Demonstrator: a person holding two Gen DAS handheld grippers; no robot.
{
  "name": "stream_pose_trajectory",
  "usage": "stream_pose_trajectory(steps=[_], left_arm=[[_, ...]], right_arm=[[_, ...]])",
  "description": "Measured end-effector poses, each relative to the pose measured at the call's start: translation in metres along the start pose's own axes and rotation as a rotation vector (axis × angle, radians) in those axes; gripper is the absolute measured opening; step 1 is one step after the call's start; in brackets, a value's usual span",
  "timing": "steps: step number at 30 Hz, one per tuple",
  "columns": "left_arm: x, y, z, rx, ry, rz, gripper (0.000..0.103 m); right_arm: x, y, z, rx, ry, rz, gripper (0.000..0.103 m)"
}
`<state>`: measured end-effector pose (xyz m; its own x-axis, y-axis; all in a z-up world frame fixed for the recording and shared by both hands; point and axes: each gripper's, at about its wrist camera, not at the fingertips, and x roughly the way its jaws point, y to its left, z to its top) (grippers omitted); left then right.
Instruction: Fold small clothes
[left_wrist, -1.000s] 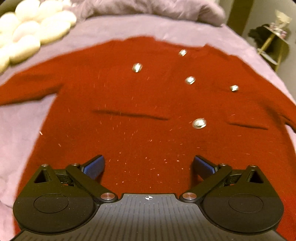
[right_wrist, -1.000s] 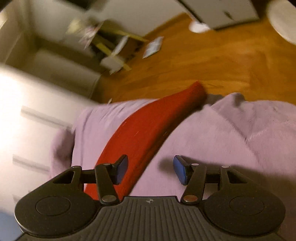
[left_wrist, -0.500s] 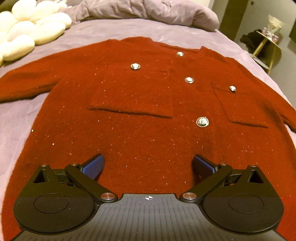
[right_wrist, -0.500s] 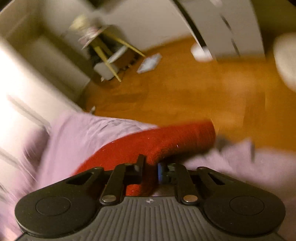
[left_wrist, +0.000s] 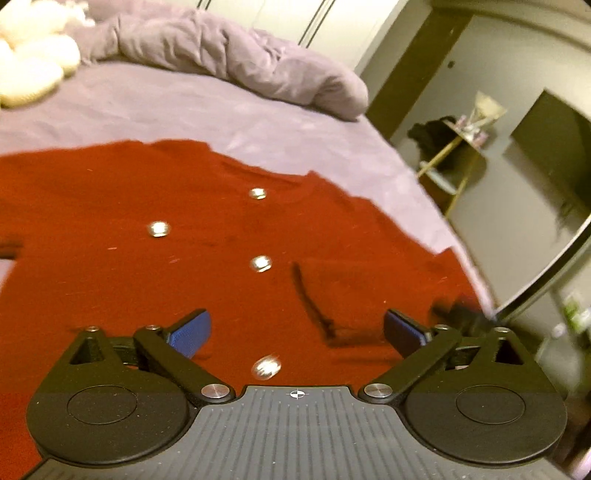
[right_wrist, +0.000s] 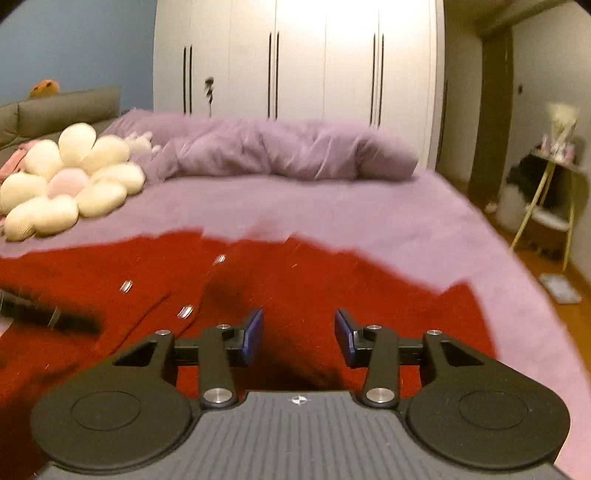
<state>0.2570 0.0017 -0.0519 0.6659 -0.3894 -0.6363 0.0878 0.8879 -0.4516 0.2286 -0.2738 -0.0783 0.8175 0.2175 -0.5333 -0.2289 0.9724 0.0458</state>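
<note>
A red knit cardigan (left_wrist: 184, 280) with silver buttons (left_wrist: 261, 263) lies flat on the purple bed (left_wrist: 184, 110). My left gripper (left_wrist: 295, 332) is open and empty, hovering low over the cardigan's front near a pocket (left_wrist: 354, 280). In the right wrist view the cardigan (right_wrist: 332, 288) has its right sleeve folded in over the body. My right gripper (right_wrist: 299, 336) is open and empty just above that folded part. The other gripper shows as a dark blur (right_wrist: 48, 314) at the left.
A bunched purple duvet (right_wrist: 288, 147) lies at the head of the bed. A cream flower-shaped cushion (right_wrist: 70, 181) sits at the far left. White wardrobes (right_wrist: 295, 59) stand behind. A gold-legged side table (right_wrist: 546, 199) stands on the wooden floor to the right.
My right gripper, which had shut on the sleeve, has carried it over onto the cardigan body and opened. My left gripper moved forward and to the right over the cardigan.
</note>
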Motion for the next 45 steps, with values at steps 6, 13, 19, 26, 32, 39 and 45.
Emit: stream_pose_trajectory(steps=[6, 13, 19, 26, 32, 39, 45], left_arm=[[0.067, 0.01, 0.016, -0.137, 0.151, -0.082, 0.069], [0.126, 0.006, 0.011, -0.277, 0.266, -0.135, 0.061], [0.142, 0.004, 0.023, -0.29, 0.284, -0.102, 0.013], [0.088, -0.009, 0.062, -0.038, 0.113, -0.099, 0.012], [0.054, 0.033, 0.082, 0.12, 0.016, 0.157, 0.012], [0.058, 0.101, 0.072, -0.036, 0.016, 0.221, 0.036], [0.073, 0.109, 0.077, -0.073, 0.031, 0.181, 0.012]], right_arm=[[-0.02, -0.035, -0.026, 0.228, 0.042, 0.013, 0.04], [-0.036, -0.069, -0.047, 0.368, 0.037, 0.037, 0.04], [-0.02, -0.091, -0.054, 0.531, 0.052, 0.094, 0.041], [-0.009, -0.097, -0.04, 0.543, 0.045, 0.101, 0.041], [0.019, -0.085, -0.025, 0.531, 0.086, 0.164, 0.04], [0.053, -0.077, -0.031, 0.645, 0.131, 0.199, 0.041], [0.069, -0.088, -0.039, 0.802, 0.121, 0.19, 0.04]])
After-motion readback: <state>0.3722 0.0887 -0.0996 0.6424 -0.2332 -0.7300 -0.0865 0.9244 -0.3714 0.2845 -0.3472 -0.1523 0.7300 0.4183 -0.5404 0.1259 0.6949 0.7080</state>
